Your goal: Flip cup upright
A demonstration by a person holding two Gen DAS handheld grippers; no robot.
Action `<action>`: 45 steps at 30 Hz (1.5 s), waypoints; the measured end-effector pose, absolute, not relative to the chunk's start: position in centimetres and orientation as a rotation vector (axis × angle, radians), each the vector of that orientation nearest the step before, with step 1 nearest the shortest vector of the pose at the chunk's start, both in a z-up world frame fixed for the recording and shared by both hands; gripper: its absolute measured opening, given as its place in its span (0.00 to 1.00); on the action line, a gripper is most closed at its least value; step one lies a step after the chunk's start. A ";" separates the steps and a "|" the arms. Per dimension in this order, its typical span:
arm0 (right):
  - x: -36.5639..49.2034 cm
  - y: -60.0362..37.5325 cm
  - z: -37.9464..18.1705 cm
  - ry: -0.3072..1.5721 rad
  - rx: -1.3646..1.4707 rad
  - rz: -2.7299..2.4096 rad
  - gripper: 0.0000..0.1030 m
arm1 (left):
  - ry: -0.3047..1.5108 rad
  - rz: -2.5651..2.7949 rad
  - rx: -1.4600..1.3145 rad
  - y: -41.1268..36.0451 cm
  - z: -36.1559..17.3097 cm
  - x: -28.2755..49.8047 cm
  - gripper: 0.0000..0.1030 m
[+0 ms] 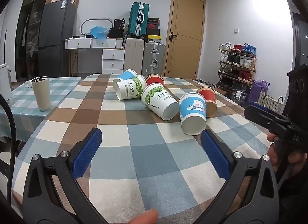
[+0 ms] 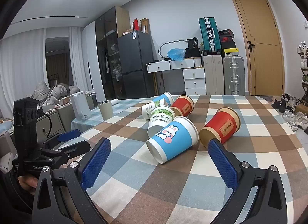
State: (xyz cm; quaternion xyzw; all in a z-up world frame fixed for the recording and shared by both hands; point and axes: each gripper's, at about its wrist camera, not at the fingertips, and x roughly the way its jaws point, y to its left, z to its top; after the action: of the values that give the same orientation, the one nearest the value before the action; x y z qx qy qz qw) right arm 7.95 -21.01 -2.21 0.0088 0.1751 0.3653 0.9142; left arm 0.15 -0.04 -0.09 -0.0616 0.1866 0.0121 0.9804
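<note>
Several paper cups lie on their sides on the checked tablecloth (image 1: 146,147). The nearest is a blue cup with a rabbit print (image 1: 192,114), which also shows in the right wrist view (image 2: 173,139). Beside it lies a red cup (image 1: 208,98), also seen in the right wrist view (image 2: 221,125). Two white-green cups (image 1: 159,100) (image 1: 130,89), another red cup (image 1: 155,79) and another blue cup (image 1: 125,76) lie behind. My left gripper (image 1: 151,137) is open and empty, short of the cups. My right gripper (image 2: 159,149) is open, its jaws either side of the blue rabbit cup's base end, apart from it.
A beige tumbler (image 1: 41,93) stands upright on the teal-checked table at the left. A white kettle (image 2: 79,106) stands beyond it. Suitcases (image 1: 138,19), drawers, a fridge and a shoe rack (image 1: 236,64) line the far wall.
</note>
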 end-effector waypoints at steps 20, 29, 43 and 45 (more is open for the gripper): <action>7.9 -21.0 -2.2 0.349 0.022 0.752 1.00 | 0.372 0.025 -0.124 0.1 -0.3 0.3 0.99; 7.9 -21.1 -2.2 0.350 0.023 0.754 1.00 | 0.370 0.025 -0.123 0.1 -0.3 0.3 0.99; 7.8 -21.1 -2.1 0.351 0.024 0.753 1.00 | 0.372 0.026 -0.120 0.1 -0.4 0.4 0.99; 7.8 -21.1 -2.1 0.351 0.023 0.754 1.00 | 0.368 0.026 -0.121 0.1 -0.3 0.3 0.99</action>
State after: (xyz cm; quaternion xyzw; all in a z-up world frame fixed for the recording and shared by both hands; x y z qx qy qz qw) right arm 7.83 -21.10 -2.12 0.0112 0.1703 0.3661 0.9148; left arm 0.28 0.13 -0.35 -0.0602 0.1827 0.0129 0.9812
